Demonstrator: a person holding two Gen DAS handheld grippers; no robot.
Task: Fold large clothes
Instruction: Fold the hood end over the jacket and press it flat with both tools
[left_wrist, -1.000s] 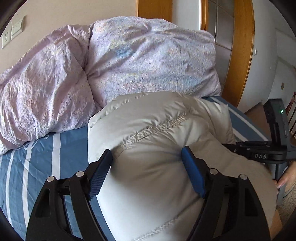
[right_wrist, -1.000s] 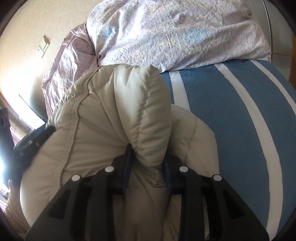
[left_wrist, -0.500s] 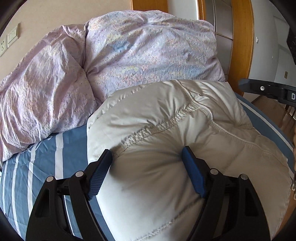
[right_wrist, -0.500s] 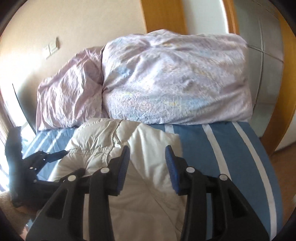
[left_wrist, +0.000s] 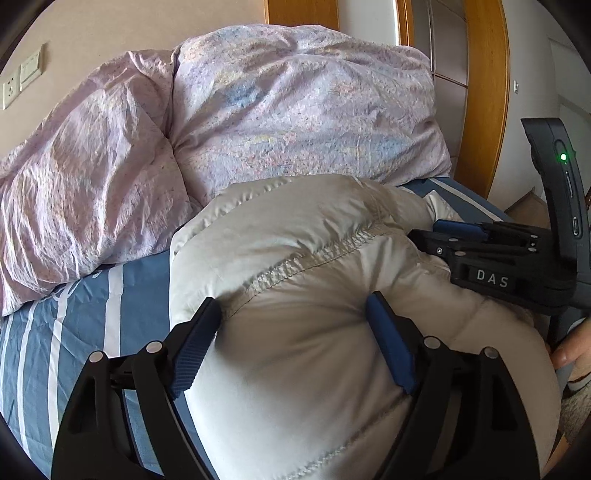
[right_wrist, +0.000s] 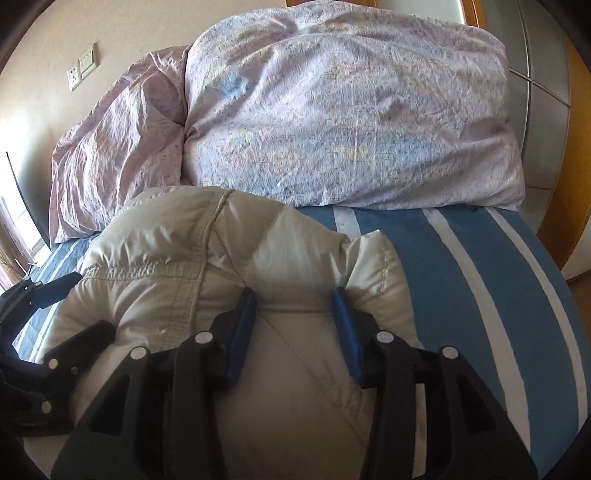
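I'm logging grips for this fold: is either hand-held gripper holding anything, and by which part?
Both hand-held grippers straddle the cream puffer jacket: the left hand-held gripper across a puffy panel below a seam, the right hand-held gripper over its folded edge. Both are opening, letting go.

Left gripper (left_wrist: 293, 334): black angular frame, ribbed blue pads (left_wrist: 388, 343), silver round screw heads. Right gripper (right_wrist: 293, 325): same black frame, blue pads, silver screws; white "DAS" lettering on side, dark grey handle (left_wrist: 561, 192) with green light
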